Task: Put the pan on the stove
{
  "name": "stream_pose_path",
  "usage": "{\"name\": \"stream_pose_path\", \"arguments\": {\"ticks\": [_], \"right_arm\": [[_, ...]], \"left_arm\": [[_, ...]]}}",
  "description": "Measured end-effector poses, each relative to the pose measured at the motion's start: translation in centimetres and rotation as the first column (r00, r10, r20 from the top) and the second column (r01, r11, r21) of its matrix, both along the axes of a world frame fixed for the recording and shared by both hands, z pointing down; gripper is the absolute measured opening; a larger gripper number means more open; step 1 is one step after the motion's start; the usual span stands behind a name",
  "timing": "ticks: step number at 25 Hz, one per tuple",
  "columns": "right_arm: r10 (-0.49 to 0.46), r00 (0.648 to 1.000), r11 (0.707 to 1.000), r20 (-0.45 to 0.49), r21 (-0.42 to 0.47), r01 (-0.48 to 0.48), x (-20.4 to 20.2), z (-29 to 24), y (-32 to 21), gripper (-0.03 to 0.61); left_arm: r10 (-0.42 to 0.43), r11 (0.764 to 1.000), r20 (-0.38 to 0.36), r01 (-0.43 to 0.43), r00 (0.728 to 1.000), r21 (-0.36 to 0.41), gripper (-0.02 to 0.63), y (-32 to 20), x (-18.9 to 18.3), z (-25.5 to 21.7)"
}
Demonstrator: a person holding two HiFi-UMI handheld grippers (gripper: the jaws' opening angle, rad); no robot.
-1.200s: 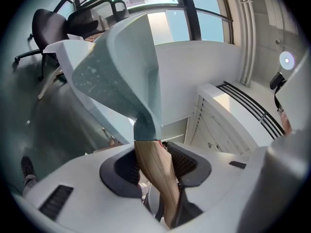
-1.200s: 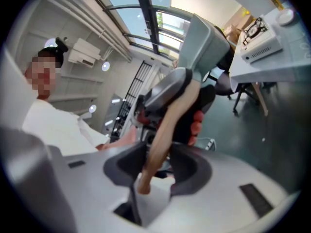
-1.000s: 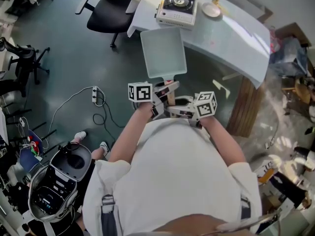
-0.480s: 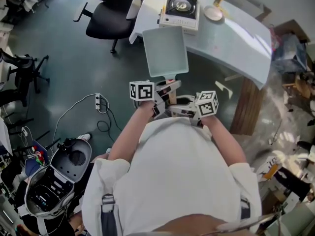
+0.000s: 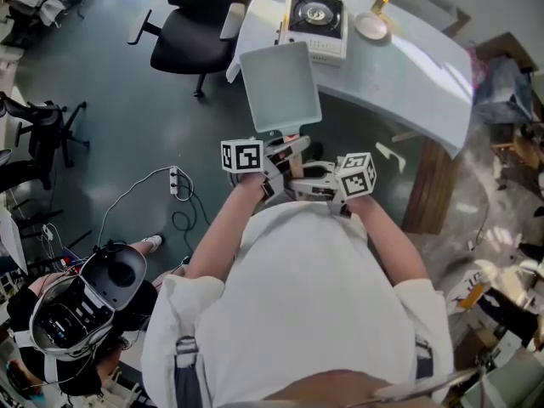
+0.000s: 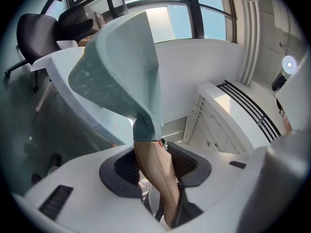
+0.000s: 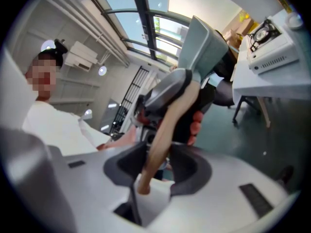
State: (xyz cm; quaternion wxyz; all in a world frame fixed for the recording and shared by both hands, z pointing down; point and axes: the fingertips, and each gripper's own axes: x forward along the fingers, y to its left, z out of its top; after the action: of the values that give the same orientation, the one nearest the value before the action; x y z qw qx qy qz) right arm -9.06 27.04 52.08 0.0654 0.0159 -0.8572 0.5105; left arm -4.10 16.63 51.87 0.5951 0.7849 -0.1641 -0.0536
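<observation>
1. My right tool (image 7: 158, 161) is clenched on the butt end of a light wooden handle (image 7: 165, 125), close to my body.
2. My left tool (image 6: 155, 161) is clamped on the same handle farther along, just short of where it meets the body.
3. The square pale grey-green pan (image 5: 280, 87) hangs in the air on that handle, its far edge at the near rim of the curved white desk (image 5: 408, 66).
4. The white single-burner gas stove (image 5: 316, 19) sits on the desk just beyond the pan.
</observation>
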Motion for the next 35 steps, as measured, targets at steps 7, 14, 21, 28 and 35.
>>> {"name": "stream_pose_path", "arguments": {"ticks": [7, 14, 21, 28, 35], "right_arm": [[-0.036, 0.999, 0.999, 0.004, -0.026, 0.036, -0.2, 1.4, -5.2, 0.164], [-0.081, 0.997, 0.996, 0.005, -0.037, 0.081, 0.9, 2.1, -8.9, 0.164], [-0.129, 0.992, 0.991, 0.014, -0.034, 0.129, 2.6, 2.2, -12.9, 0.164], [-0.177, 0.984, 0.983, 0.019, -0.036, 0.177, 5.1, 2.2, -17.4, 0.164], [-0.201, 0.979, 0.979, 0.024, -0.040, 0.202, 6.7, 2.6, -21.5, 0.164]], "left_arm": [[-0.029, 0.999, 0.009, 0.029, 1.000, -0.017, 0.179, -5.4, -0.4, 1.5], [-0.062, 0.998, 0.019, 0.063, 0.998, -0.031, 0.179, -9.3, 0.3, 2.4], [-0.115, 0.993, 0.025, 0.116, 0.993, -0.036, 0.179, -13.5, 1.4, 2.7], [-0.150, 0.988, 0.033, 0.152, 0.988, -0.038, 0.179, -18.1, 3.5, 3.0], [-0.183, 0.982, 0.051, 0.185, 0.982, -0.030, 0.179, -22.3, 4.8, 3.6]]}}
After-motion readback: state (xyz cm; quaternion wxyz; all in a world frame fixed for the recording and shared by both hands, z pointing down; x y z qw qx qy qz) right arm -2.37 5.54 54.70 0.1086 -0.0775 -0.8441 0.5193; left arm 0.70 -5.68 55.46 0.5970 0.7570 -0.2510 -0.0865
